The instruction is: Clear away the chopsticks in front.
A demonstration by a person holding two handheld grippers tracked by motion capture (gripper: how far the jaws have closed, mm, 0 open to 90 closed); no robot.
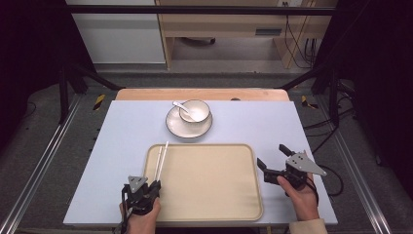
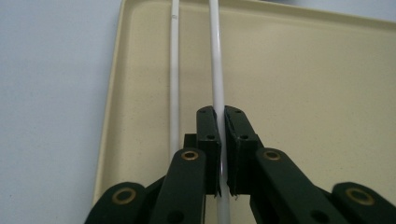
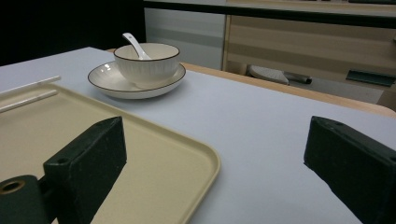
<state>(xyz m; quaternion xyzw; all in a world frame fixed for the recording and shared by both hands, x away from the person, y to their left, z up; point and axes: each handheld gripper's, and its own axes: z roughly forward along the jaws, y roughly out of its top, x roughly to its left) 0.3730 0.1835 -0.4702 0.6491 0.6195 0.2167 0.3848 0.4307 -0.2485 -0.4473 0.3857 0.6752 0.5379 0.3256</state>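
Two white chopsticks [image 1: 161,156] run along the left side of a beige tray [image 1: 209,181]. My left gripper [image 1: 154,185] sits at their near ends, over the tray's left edge. In the left gripper view its jaws [image 2: 219,122] are shut on one chopstick [image 2: 215,65]. The other chopstick [image 2: 174,70] passes just outside the left jaw and rests on the tray [image 2: 303,84]. My right gripper [image 1: 272,156] stands open to the right of the tray, with nothing between its fingers [image 3: 217,137].
Behind the tray a white bowl [image 1: 196,110] holding a white spoon [image 1: 179,104] stands on a dark-rimmed plate [image 1: 189,128]. They also stand far left in the right gripper view, bowl [image 3: 147,63] on plate [image 3: 107,81]. Light-blue table surface [image 1: 248,122] surrounds the tray.
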